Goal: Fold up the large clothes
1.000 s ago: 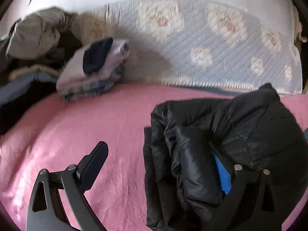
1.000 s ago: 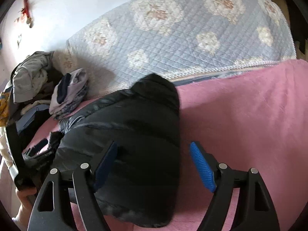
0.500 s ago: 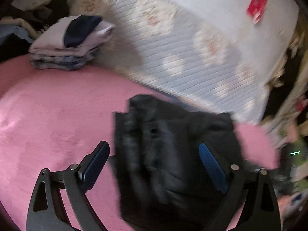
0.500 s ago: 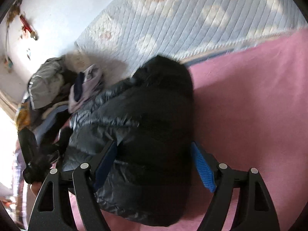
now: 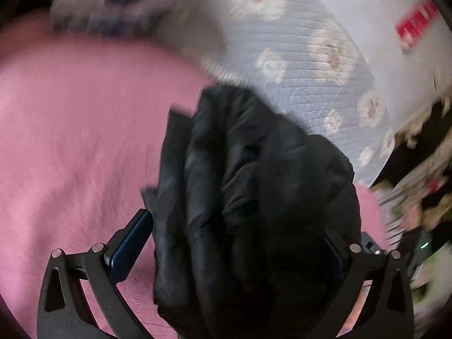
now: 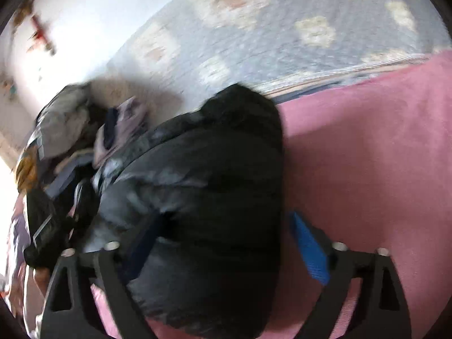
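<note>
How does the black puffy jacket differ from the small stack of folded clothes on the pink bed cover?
The black puffy jacket is one bulky, shiny dark garment; the small stack of folded clothes is several thin pieces, pale lilac with one navy. The jacket lies near the cameras in the middle of the pink bed cover; the stack sits far back beside the quilted flowered blanket. Both are folded and rest on the cover.

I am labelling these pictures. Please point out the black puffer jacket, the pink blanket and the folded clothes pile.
black puffer jacket [image 6: 214, 197]: right wrist view, middle of its folded body.
pink blanket [image 5: 79, 130]: left wrist view, bare part left of the jacket.
folded clothes pile [image 5: 118, 2]: left wrist view, blurred top layers.
</note>
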### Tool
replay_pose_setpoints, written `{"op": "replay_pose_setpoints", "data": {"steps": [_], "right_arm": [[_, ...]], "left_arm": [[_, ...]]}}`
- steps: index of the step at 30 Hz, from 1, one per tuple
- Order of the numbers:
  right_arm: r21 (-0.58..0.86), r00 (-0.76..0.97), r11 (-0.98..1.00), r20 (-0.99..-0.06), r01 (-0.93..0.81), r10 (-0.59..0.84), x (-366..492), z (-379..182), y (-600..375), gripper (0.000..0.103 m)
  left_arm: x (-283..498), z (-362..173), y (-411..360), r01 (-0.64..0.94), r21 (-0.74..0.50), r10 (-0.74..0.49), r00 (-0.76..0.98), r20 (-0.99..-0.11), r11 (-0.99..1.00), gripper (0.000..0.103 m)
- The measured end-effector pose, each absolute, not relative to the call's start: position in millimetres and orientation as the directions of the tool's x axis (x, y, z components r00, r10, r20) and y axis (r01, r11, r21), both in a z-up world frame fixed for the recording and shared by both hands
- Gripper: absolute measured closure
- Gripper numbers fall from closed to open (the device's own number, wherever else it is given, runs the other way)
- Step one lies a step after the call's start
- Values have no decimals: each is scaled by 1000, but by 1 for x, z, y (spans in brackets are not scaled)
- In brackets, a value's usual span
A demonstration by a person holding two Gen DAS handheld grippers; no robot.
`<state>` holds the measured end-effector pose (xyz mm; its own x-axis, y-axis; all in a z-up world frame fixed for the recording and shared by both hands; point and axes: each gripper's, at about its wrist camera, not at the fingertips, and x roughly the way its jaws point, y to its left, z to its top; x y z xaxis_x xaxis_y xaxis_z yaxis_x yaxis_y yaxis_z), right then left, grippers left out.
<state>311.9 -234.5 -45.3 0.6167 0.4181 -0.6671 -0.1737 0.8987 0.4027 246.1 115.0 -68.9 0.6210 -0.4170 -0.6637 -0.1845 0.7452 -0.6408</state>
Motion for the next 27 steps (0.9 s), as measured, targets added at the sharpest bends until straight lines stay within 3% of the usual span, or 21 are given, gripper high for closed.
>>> {"op": "replay_pose_setpoints", "data": {"steps": [2, 6, 7, 9, 11, 13, 15, 27], "right_arm": [[430, 593, 884, -669, -182, 448, 316, -53, -239, 0], [608, 455, 762, -625, -225, 634, 329, -74, -247, 1], [659, 428, 719, -597, -222, 679, 331, -80, -249, 8], [702, 425, 679, -559, -214, 712, 332, -86, -253, 16], [692, 443, 690, -561, -213, 699, 328, -83, -253, 35], [688, 469, 692, -548, -218, 693, 322, -78, -254, 46], [655, 504, 715, -545, -243, 670, 315, -66, -255, 51], [574, 571, 743, -500, -344, 651, 271, 32, -285, 49]], "left_arm": [[241, -82, 118, -188, -710, -485, 612, -625, 678, 0], [238, -80, 110, -134, -715, -502, 623, -599, 687, 2], [239, -80, 109, -124, -720, -510, 624, -592, 683, 5], [243, -83, 106, -105, -748, -546, 619, -565, 655, 20], [245, -86, 110, -91, -784, -584, 615, -530, 615, 34], [245, -88, 114, -74, -829, -634, 608, -477, 554, 50], [247, -81, 111, -8, -851, -688, 585, -430, 525, 60], [226, 4, 74, 257, -797, -731, 612, -303, 546, 61]]}}
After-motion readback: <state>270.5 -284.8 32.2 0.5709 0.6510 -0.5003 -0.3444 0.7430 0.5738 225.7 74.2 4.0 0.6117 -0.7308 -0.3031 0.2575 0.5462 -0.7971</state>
